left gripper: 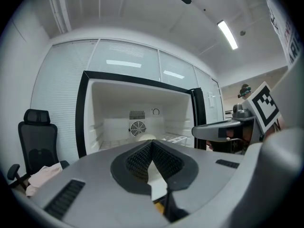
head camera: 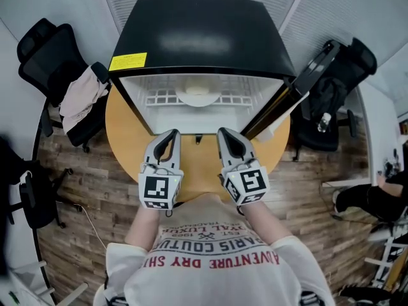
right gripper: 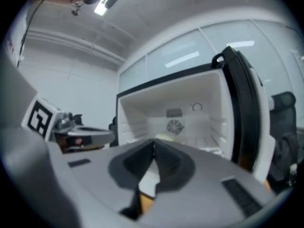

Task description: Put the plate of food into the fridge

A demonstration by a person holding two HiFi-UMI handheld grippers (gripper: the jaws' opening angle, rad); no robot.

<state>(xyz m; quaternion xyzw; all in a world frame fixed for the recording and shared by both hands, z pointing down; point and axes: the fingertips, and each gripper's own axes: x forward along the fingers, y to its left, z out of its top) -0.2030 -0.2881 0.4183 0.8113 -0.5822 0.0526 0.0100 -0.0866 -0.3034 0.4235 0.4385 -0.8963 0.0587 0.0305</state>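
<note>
A black mini fridge (head camera: 197, 30) stands on a round wooden table (head camera: 124, 136), its door (head camera: 284, 101) swung open to the right. Inside, the pale plate of food (head camera: 198, 94) rests on the white wire shelf (head camera: 159, 97). My left gripper (head camera: 171, 134) and right gripper (head camera: 224, 132) hover side by side just before the fridge's opening, both shut and holding nothing. In the left gripper view the closed left gripper (left gripper: 152, 144) points into the fridge, and the plate (left gripper: 145, 137) peeks over it. In the right gripper view the closed right gripper (right gripper: 153, 144) likewise hides most of the plate (right gripper: 164, 137).
A black office chair (head camera: 38, 50) with a pale cloth (head camera: 80, 97) stands left of the table. Another black chair (head camera: 338, 75) stands behind the open door. A person's legs (head camera: 373, 199) show at the right edge. The floor is wood plank.
</note>
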